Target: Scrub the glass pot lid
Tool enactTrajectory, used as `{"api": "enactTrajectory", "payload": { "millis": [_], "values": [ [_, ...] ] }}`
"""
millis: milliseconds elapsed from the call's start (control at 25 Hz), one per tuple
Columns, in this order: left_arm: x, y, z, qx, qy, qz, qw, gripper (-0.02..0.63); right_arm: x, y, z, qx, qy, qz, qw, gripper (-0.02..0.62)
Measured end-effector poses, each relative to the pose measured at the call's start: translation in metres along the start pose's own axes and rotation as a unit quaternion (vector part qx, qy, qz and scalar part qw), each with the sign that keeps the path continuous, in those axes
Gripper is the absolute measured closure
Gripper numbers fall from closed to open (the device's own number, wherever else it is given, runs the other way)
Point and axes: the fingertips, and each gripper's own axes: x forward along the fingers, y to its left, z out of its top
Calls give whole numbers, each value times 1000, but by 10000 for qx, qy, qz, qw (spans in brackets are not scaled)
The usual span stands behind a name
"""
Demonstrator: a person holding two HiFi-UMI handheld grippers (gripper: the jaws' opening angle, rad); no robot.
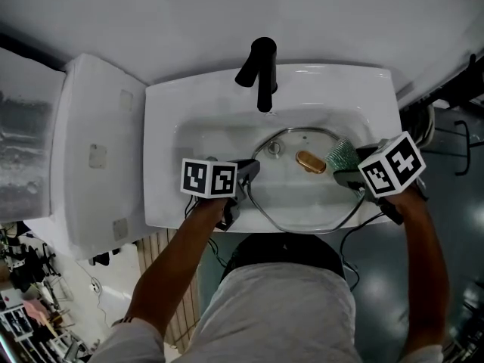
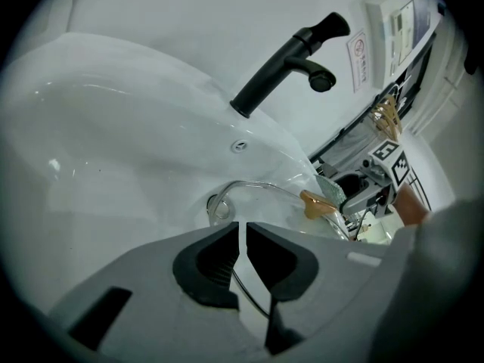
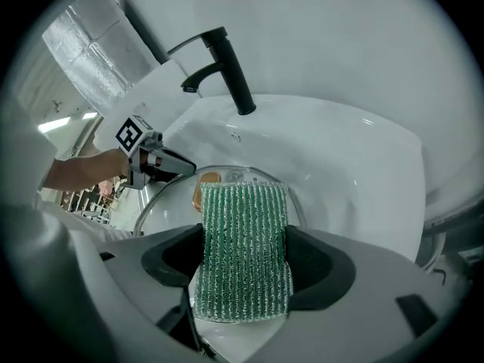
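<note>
The glass pot lid (image 1: 299, 191) lies tilted in the white sink (image 1: 168, 119), its amber knob (image 1: 311, 161) facing up. My left gripper (image 1: 248, 178) is shut on the lid's metal rim at its left edge. In the left gripper view the thin rim (image 2: 253, 187) runs in between the nearly closed jaws of the left gripper (image 2: 243, 237). My right gripper (image 1: 345, 174) is shut on a green scrub pad (image 1: 342, 155), which hangs over the lid's right side by the knob. The right gripper view has the scrub pad (image 3: 243, 248) upright between the jaws, with the lid (image 3: 162, 203) behind it.
A black faucet (image 1: 263, 70) stands at the back of the basin, above the drain (image 1: 274, 148). A white toilet tank (image 1: 94, 150) sits left of the sink. Dark floor and cables lie to the right (image 1: 454, 225).
</note>
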Motion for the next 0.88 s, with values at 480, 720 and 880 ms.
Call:
{"api": "enactTrajectory", "payload": {
  "millis": [480, 720, 880],
  "values": [
    [0, 1, 0, 1, -12, 35, 10000, 563, 5, 155, 21, -1596, -197, 618, 9850, 258],
    [0, 0, 0, 16, -10, 54, 10000, 563, 37, 176, 18, -2265, 414, 679, 9708, 258],
    [0, 1, 0, 27, -18, 65, 10000, 563, 41, 170, 13, -2304, 592, 666, 9690, 258]
  ]
}}
